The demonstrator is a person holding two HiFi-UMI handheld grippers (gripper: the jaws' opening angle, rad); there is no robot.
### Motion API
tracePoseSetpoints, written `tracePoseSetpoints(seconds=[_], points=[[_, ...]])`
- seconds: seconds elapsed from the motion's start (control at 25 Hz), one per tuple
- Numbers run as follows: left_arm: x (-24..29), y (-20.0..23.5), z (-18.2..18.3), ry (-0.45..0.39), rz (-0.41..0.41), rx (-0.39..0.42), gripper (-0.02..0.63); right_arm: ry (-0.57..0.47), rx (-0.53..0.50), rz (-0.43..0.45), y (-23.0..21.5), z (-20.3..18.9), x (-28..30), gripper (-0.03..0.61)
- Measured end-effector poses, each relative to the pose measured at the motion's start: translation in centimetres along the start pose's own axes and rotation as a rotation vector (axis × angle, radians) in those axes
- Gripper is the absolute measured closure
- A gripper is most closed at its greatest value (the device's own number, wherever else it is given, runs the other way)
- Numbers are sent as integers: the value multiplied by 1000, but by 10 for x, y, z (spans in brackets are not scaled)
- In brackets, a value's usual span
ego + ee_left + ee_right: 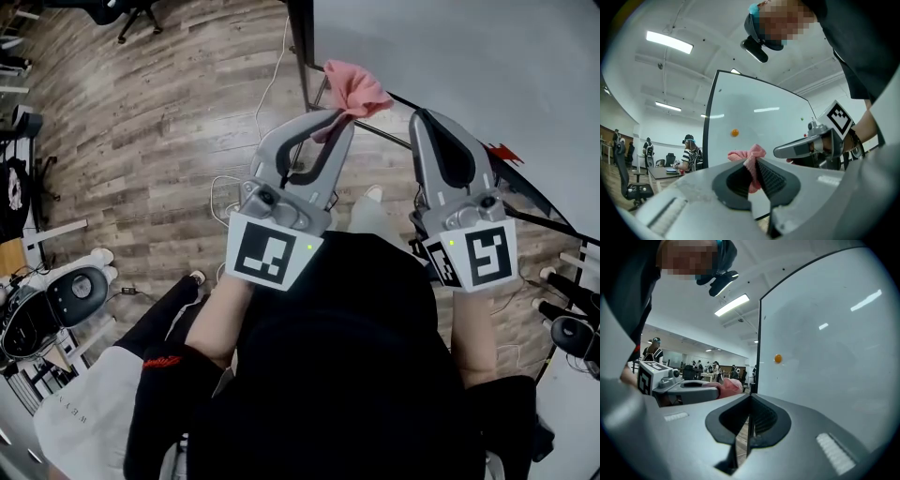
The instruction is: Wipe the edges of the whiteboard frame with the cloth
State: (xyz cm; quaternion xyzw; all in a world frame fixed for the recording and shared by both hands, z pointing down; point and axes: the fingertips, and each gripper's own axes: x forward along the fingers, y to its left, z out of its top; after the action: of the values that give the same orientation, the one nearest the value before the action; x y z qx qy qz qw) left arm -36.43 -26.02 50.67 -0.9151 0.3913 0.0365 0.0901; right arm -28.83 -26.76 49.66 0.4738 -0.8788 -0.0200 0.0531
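A pink cloth [354,88] is bunched between the tips of my left gripper [339,116], which is shut on it. In the left gripper view the cloth [749,158] pokes up out of the closed jaws of the left gripper [756,163], just in front of the whiteboard [759,117]. The board's black frame edge [303,49] runs close beside the cloth. My right gripper [422,118] is held up beside the left one, shut with nothing in it. In its own view the right gripper [750,397] points at the frame's vertical edge [759,348].
An orange magnet [778,358] sticks to the board. The whiteboard's black stand bar [553,221] crosses the wooden floor at right. Cables [230,187] lie below, an office chair [131,13] stands far left, and people sit at desks [688,154] behind.
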Motion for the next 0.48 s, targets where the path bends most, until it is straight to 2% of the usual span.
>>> tracePoseSetpoints(seconds=[0.48], points=[[-28, -33, -44, 73, -32, 5, 595, 49, 77, -26, 19, -54, -26, 577]])
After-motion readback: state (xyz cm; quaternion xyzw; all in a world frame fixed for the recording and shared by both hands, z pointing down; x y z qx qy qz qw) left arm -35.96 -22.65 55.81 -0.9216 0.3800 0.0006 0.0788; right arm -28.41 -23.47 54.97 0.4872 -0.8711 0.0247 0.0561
